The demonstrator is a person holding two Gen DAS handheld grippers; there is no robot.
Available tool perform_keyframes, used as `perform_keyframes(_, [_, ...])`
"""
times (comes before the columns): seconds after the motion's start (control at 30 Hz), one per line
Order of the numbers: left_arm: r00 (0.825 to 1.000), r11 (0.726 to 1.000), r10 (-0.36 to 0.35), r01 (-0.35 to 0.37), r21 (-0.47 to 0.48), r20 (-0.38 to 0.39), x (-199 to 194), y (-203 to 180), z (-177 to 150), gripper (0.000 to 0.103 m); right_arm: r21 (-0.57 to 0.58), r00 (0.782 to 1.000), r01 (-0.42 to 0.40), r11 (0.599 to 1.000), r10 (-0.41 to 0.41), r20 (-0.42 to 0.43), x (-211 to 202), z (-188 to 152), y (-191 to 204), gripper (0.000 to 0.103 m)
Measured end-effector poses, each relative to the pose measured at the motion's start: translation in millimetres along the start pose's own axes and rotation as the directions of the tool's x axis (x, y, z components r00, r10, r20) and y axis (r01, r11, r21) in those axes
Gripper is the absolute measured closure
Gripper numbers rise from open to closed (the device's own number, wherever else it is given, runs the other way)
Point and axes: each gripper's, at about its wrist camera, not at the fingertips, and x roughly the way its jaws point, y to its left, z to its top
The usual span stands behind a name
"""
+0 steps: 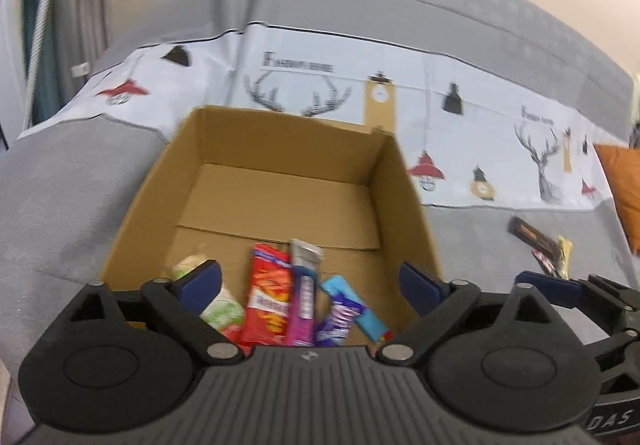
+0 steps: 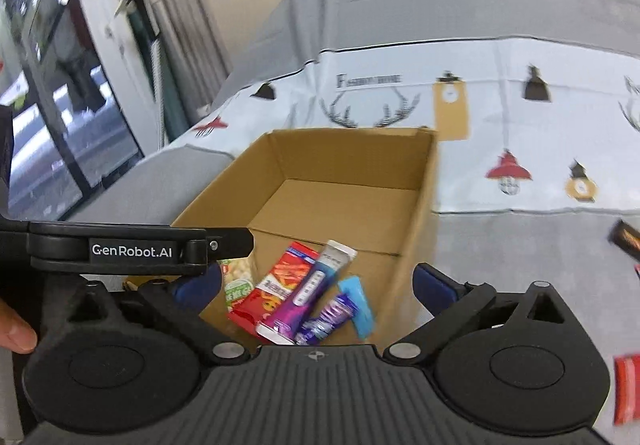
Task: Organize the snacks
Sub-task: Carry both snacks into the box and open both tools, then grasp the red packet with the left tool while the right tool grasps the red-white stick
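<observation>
An open cardboard box (image 1: 276, 181) sits on a grey sofa; it also shows in the right wrist view (image 2: 424, 205). Inside lie several snacks: a red packet (image 1: 266, 297), a purple tube pack (image 1: 303, 297), a blue bar (image 1: 360, 309), a purple wrapper (image 1: 338, 325) and a green-white pack (image 1: 218, 309). My left gripper (image 1: 310, 281) is open and empty above the box's near end. My right gripper (image 2: 316, 285) is open and empty above the same snacks. Dark snack bars (image 1: 536, 241) lie on the sofa to the right of the box.
A printed white cloth (image 1: 460, 117) drapes the sofa back. An orange cushion (image 1: 624, 185) is at the far right. A red packet (image 2: 628, 389) lies on the seat at right. A window (image 2: 48, 105) is at left. The left gripper's arm (image 2: 132, 249) crosses the right wrist view.
</observation>
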Motion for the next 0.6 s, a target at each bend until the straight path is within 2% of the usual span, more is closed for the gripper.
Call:
perform_keyframes(0.23, [0.999, 0.991, -0.053, 0.054, 0.119, -0.01, 5.0, -81.8, -8.2, 0.001, 0.138, 0.993, 0.079, 0.987, -0.091, 0.079, -56.2, -29.3, -76.8, 0.0])
perform_keyframes(0.33, [0.996, 0.983, -0.078, 0.083, 0.162, -0.035, 13.6, -116.3, -15.1, 0.0, 0.222, 0.988, 0.074, 0.972, -0.101, 0.114, -78.4, -46.6, -114.9, 0.0])
perform_keyframes(0.5, [0.996, 0.96, -0.065, 0.08, 0.267, -0.064, 35.3, -177.9, -30.4, 0.0, 0.233, 0.962, 0.207, 0.95, -0.241, 0.126, -98.8, -66.9, -160.9, 0.0])
perform_keyframes(0.6, [0.987, 0.948, -0.102, 0.133, 0.287, -0.122, 56.6, -208.4, -40.0, 0.0, 0.259, 0.949, 0.264, 0.929, -0.297, 0.1, -102.1, -83.0, -195.3, 0.0])
